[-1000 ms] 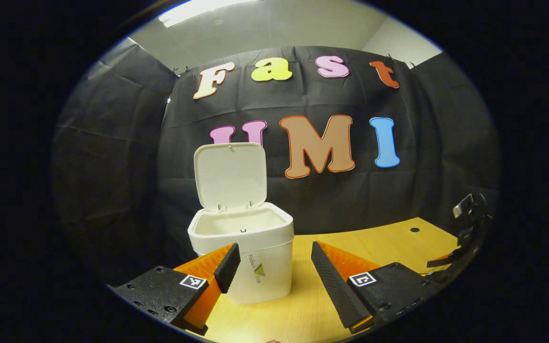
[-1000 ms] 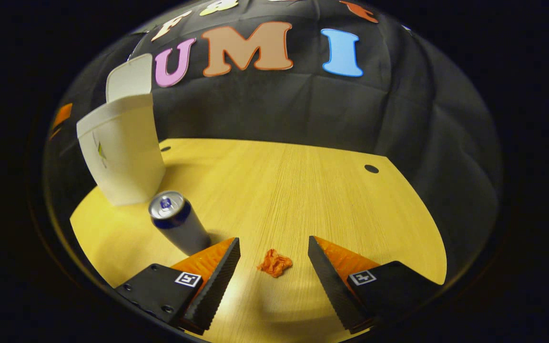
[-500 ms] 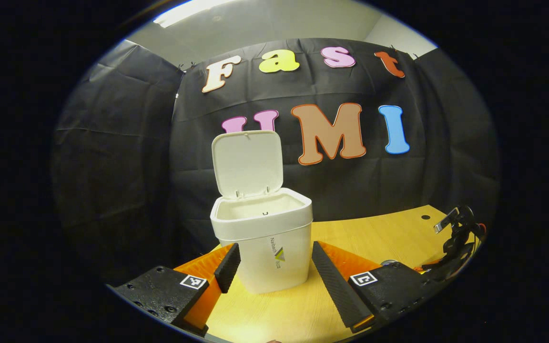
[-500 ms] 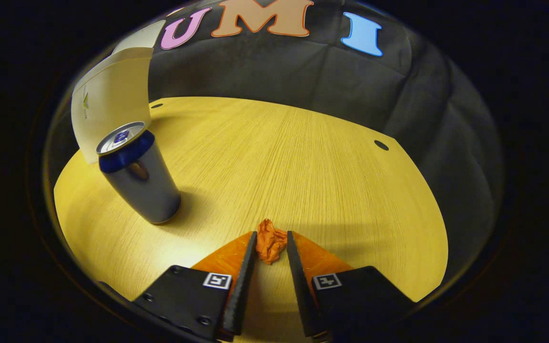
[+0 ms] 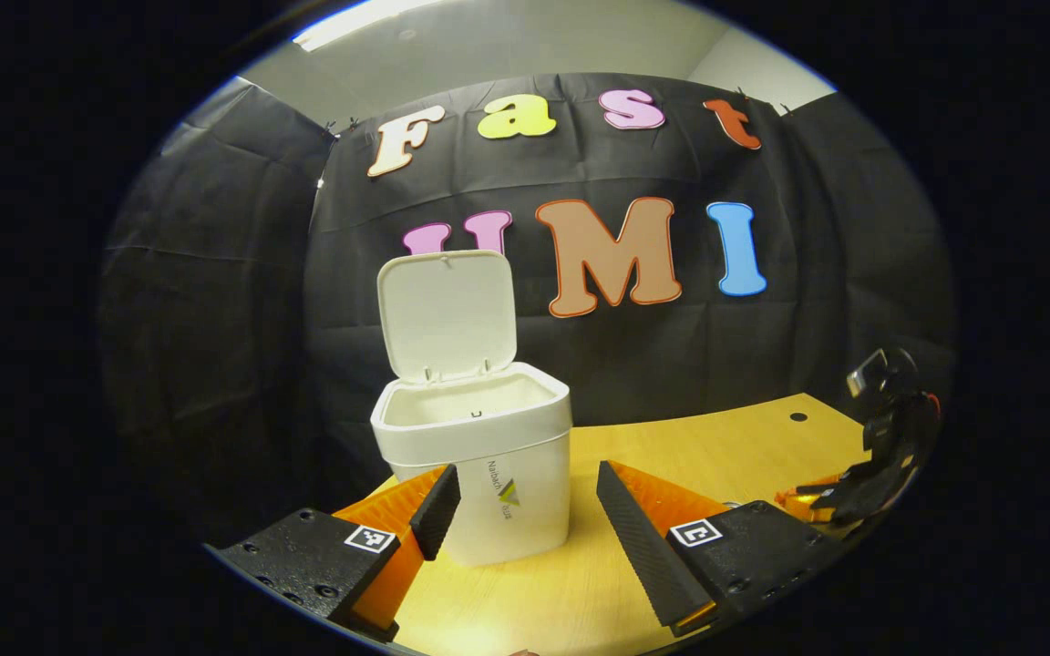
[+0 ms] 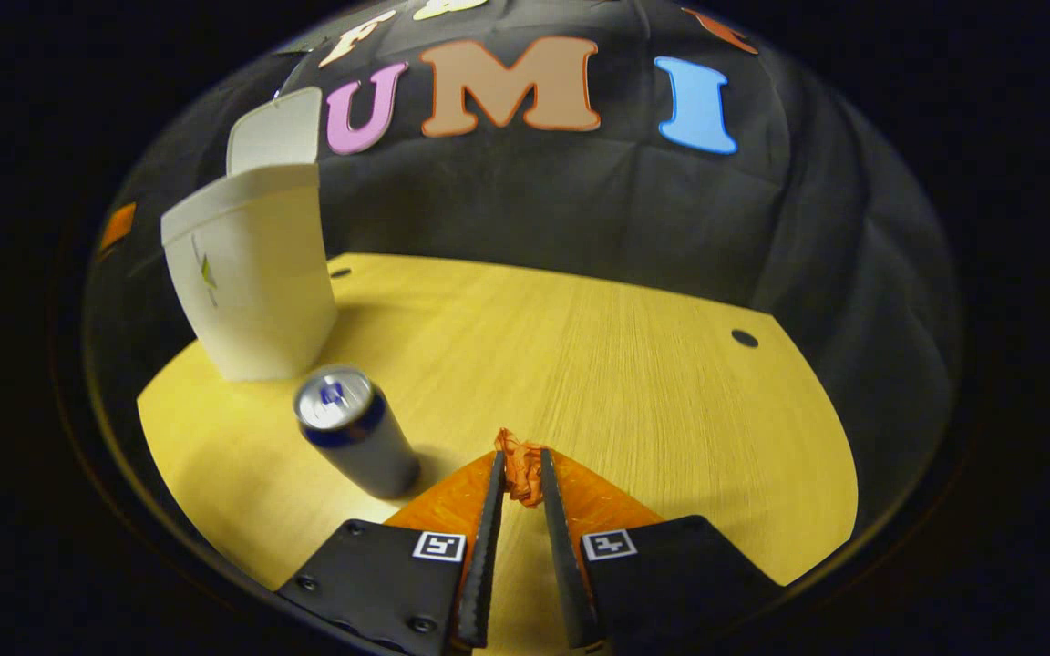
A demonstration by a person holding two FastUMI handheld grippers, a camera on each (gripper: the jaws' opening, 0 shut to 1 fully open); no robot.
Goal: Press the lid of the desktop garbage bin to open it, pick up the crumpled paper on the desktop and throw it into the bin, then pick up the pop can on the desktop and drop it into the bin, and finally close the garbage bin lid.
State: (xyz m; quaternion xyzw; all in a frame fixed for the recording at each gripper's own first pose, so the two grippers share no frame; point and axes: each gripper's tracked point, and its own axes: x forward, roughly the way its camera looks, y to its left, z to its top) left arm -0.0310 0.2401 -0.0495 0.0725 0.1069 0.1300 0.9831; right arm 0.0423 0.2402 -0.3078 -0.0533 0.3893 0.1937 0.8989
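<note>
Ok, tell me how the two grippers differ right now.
The right gripper is shut on the crumpled paper; the left gripper is open and empty. The right one is near the pop can; the left one faces the open bin. Both are over the desk.

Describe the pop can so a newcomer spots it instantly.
On the yellow wooden desktop, find the white garbage bin with its lid raised. The pop can stands upright just in front of it: a metal cylinder with a blue band under its silver top.
</note>
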